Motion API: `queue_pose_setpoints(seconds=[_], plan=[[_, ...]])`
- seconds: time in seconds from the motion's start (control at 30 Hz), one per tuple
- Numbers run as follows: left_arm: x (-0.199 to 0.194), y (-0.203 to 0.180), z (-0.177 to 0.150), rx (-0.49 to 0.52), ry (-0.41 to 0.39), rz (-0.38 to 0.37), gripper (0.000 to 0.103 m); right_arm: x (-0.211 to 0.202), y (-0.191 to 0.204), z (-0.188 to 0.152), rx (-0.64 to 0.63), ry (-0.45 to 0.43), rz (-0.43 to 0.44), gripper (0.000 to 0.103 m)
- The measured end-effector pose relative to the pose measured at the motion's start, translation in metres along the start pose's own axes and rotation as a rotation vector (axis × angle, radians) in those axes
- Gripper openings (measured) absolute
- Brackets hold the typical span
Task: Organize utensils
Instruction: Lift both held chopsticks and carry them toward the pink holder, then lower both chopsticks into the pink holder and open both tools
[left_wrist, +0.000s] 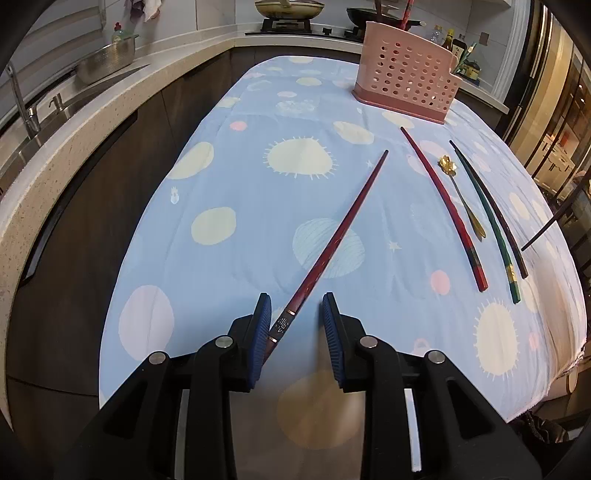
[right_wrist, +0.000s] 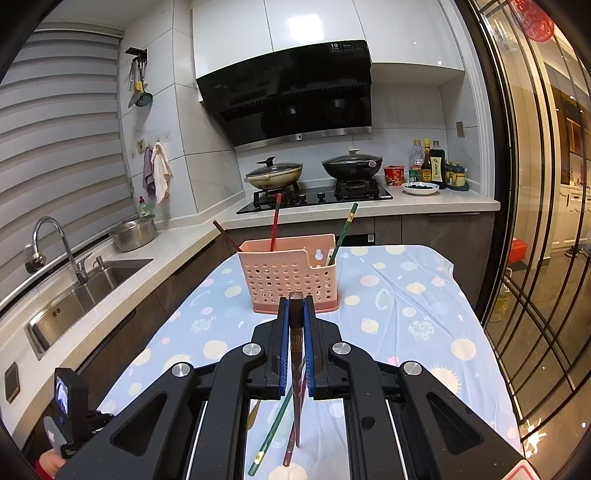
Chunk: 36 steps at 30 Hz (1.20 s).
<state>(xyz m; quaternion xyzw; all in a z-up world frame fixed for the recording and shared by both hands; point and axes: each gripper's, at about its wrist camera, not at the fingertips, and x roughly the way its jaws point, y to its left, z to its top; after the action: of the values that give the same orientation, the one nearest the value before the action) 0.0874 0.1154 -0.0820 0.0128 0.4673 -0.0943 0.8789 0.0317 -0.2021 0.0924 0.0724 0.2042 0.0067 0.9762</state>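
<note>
The left gripper (left_wrist: 297, 314) hangs low over the table's blue patterned cloth (left_wrist: 236, 192) with its jaws parted around the butt of a dark red chopstick (left_wrist: 334, 236), which leans on the left pad (left_wrist: 264, 314) and clears the other. The right gripper (right_wrist: 296, 306) is clamped tight on a dark brown chopstick (right_wrist: 296, 343), aimed at the pink perforated utensil basket (right_wrist: 286, 275) already holding three chopsticks. Beside the left claw lie another red chopstick (left_wrist: 441, 210), a gold spoon (left_wrist: 461, 201) and a green chopstick (left_wrist: 491, 229), near one another.
</note>
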Motion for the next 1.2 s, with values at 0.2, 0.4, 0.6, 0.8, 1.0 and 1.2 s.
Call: queue_pose_setpoints(seconds=[0.2,0.4,0.6,0.8,1.0,1.2], plan=[[-0.011,0.000,-0.014,0.000,0.016,-0.020,0.027,-0.001,0.001,-0.004,0.001,0.010,0.006,0.007],[-0.012,-0.005,-0.018,0.020,0.019,-0.009,0.014,-0.003,0.003,-0.006,-0.001,0.014,0.012,0.007],[-0.016,-0.014,-0.018,0.024,0.030,-0.063,0.007,-0.004,0.003,-0.006,0.000,0.014,0.012,0.007],[-0.043,-0.021,-0.004,0.032,-0.046,-0.078,0.007,-0.009,0.001,-0.003,-0.001,-0.007,0.009,0.007],[-0.082,-0.028,0.034,0.044,-0.188,-0.092,0.007,-0.008,-0.005,0.008,0.005,-0.037,0.019,0.007],[-0.113,-0.045,0.083,0.086,-0.329,-0.109,0.007,-0.003,-0.008,0.027,-0.013,-0.077,0.018,0.007]])
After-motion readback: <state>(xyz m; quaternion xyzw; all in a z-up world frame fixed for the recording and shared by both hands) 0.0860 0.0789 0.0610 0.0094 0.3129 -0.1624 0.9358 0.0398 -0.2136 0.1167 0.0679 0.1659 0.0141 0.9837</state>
